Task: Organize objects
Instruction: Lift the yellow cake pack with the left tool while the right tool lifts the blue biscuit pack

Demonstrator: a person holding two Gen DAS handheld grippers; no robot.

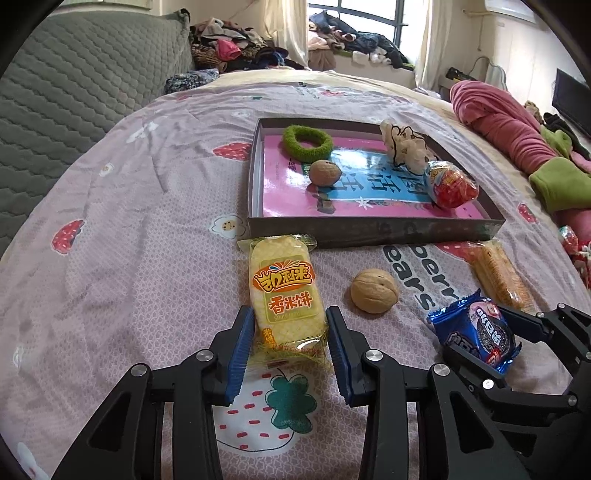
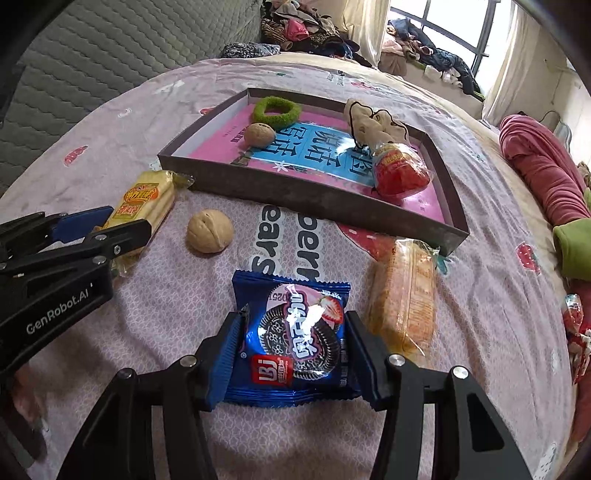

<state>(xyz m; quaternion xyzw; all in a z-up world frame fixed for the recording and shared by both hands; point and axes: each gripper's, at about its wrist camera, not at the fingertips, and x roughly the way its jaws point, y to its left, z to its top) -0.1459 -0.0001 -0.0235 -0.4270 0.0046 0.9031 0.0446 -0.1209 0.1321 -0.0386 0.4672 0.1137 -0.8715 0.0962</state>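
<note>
The right tongs (image 2: 291,354) clamp a blue cookie packet (image 2: 295,339) on the bed (image 2: 166,295); a walnut (image 2: 209,231) lies near the tray (image 2: 314,206).

Beyond my bedspread (image 1: 147,206) I see a grey quilted headboard (image 1: 74,96), heaped clothes (image 1: 236,51) by the window (image 1: 369,14), and a pink blanket (image 1: 498,118) on the right.
</note>
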